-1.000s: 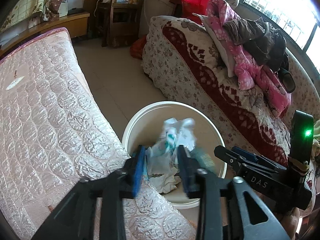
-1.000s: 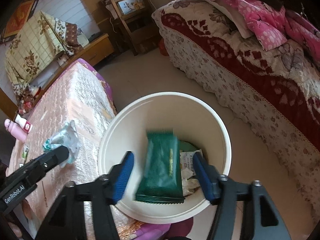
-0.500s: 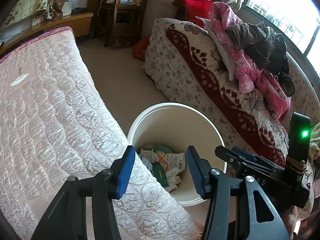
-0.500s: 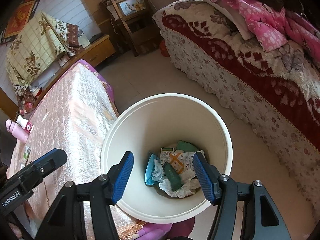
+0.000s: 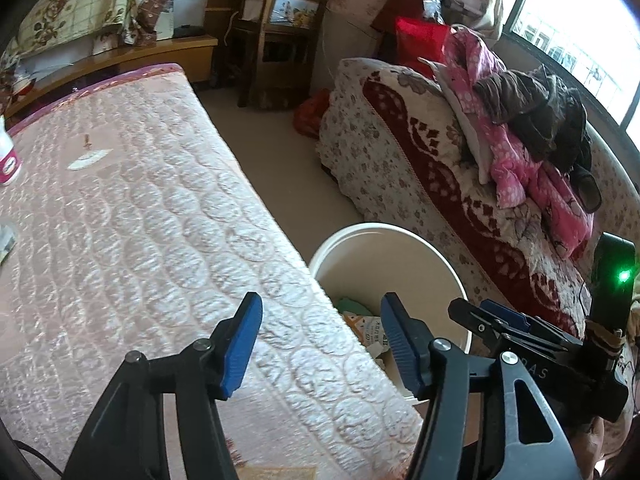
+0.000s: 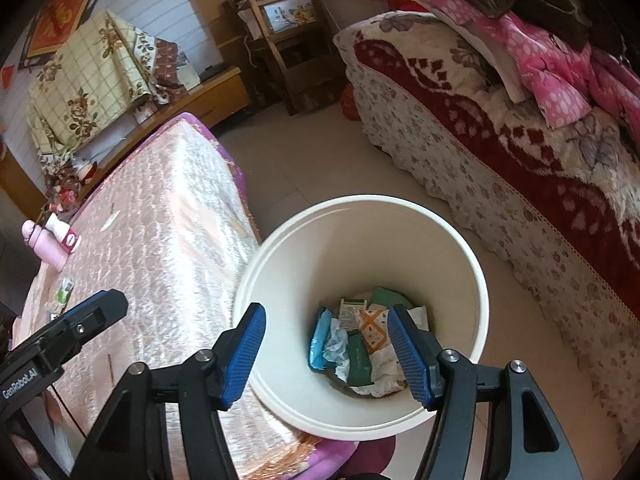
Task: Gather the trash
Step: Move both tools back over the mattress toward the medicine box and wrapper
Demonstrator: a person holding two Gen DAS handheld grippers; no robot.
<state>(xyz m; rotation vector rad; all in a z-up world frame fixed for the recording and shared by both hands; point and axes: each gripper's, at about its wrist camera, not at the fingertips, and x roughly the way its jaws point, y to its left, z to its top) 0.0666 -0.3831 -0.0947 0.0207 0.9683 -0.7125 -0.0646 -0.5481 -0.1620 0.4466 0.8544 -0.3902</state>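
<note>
The discarded trash, a loose heap of green, blue and white wrappers and crumpled paper (image 6: pixel 358 354), lay at the bottom of the round cream plastic bin (image 6: pixel 476 280), which stood on the pale tiled floor (image 6: pixel 320 168) between two beds. The right hand-held gripper (image 6: pixel 326 354) hung directly above the bin mouth, its blue-padded jaws spread wide apart and holding nothing. The left hand-held gripper (image 5: pixel 320 342) was likewise spread wide and held nothing; it was positioned over the near edge of the pink quilted mattress (image 5: pixel 132 232), with the bin rim just beside its right finger. In the left wrist view only part of the trash showed past the mattress edge. The bin touched or stood just beside the mattress; which could not be told. Farther along the mattress stood a pink and white bottle (image 6: pixel 50 242), with small scraps of paper (image 6: pixel 64 290) lying near it. On the opposite side, a bed with a red and cream floral blanket (image 6: pixel 520 152) carried a pile of pink and dark clothing (image 5: pixel 528 128). A wooden chair (image 5: pixel 280 32) stood against the far wall.
</note>
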